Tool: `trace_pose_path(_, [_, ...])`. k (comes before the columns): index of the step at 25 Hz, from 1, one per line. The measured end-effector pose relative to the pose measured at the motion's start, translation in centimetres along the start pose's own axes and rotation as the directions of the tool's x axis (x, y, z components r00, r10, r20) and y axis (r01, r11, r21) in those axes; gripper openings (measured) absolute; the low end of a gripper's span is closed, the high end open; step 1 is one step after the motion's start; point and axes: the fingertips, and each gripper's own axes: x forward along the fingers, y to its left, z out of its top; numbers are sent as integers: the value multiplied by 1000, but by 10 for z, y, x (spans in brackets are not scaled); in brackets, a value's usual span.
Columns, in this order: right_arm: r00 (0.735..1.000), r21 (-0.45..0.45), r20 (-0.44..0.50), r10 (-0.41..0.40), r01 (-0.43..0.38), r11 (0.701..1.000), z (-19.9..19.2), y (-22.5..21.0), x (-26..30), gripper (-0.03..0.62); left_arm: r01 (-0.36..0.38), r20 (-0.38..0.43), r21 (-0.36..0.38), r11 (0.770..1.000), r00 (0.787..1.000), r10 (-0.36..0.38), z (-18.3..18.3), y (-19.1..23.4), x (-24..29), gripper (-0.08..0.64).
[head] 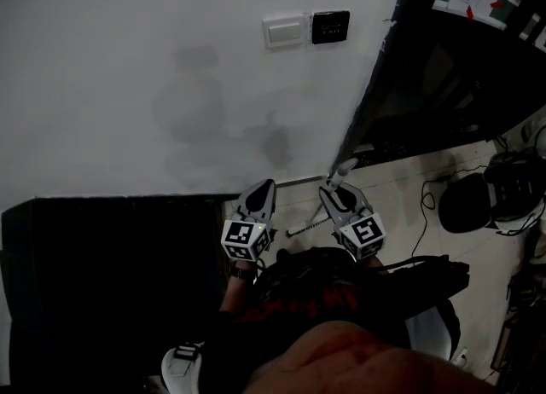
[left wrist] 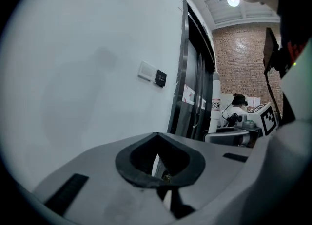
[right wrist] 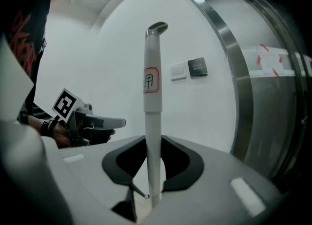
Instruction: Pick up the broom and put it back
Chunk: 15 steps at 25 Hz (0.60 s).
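Grey plastic makes up the left claw [head: 261, 189], which points at the white wall [head: 128, 85]. Its two jaws are closed together and nothing is between them. High on the wall sit a white switch [head: 284, 31] and, just right of it, a small black panel [head: 330, 26].

Near the left claw, on its right side, is the right claw [head: 333, 196]. The broom [right wrist: 152, 87] is in this claw. Its handle stands almost straight up between the two jaws and pokes out above them, in front of the wall. The handle is a thin, round, pale stick. It gets a bit thicker higher up, where a label with a red edge is stuck on. At the very top is a grey bent cap, like a little hook. The brush end cannot be seen. The right claw is only a little way open, and its black pads [right wrist: 180, 169] press on the handle from both sides, so it grips the broom. Further right is a dark door [head: 444, 68].
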Motion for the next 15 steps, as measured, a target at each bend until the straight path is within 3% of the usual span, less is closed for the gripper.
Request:
trace_pose_path(3, [1000, -8, -1, 5, -5, 1000, -3, -3, 2, 87, 8, -2, 3, 1000, 1000, -8, -1, -4, 1, 5])
trace_pose_path(8, [997, 32, -80, 8, -6, 999, -31, -11, 17, 89, 179, -11, 6, 984, 984, -179, -1, -37, 4, 2])
trace_pose_path(12, [983, 31, -180, 17, -11, 999, -114, -28, 54, 89, 228, -67, 1, 974, 971, -227, -14, -57, 7, 2])
trace_pose_path(15, [951, 67, -307, 25, -5, 998, -193, -36, 80, 89, 134, -101, -67, 989, 985, -140, -28, -53, 0, 2])
